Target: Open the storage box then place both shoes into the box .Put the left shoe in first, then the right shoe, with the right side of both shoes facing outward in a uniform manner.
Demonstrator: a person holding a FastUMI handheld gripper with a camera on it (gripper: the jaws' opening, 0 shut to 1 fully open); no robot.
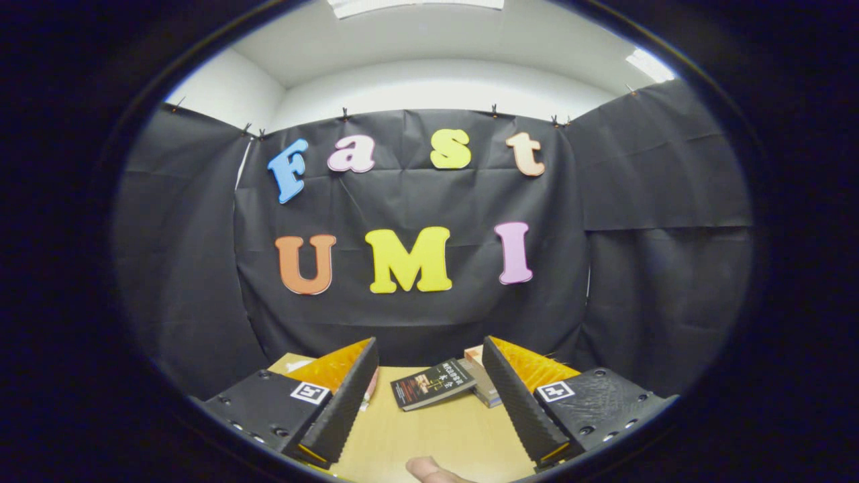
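Above the pale wooden worktop [429, 436], the claw [426, 409] hangs open, gripping nothing, with a dark paperback book [433, 384] beyond its fingers. Storage box and shoes lie somewhere unseen; finding them likely comes next.

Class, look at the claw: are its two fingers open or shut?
Open. The claw has a wide gap between its fingers, through which bare wooden table and a dark book beyond show; nothing is gripped.

tongs [427, 396] hide second book [484, 390] partly | fingertip [429, 471] cut off | dark book [433, 384] cover unreadable
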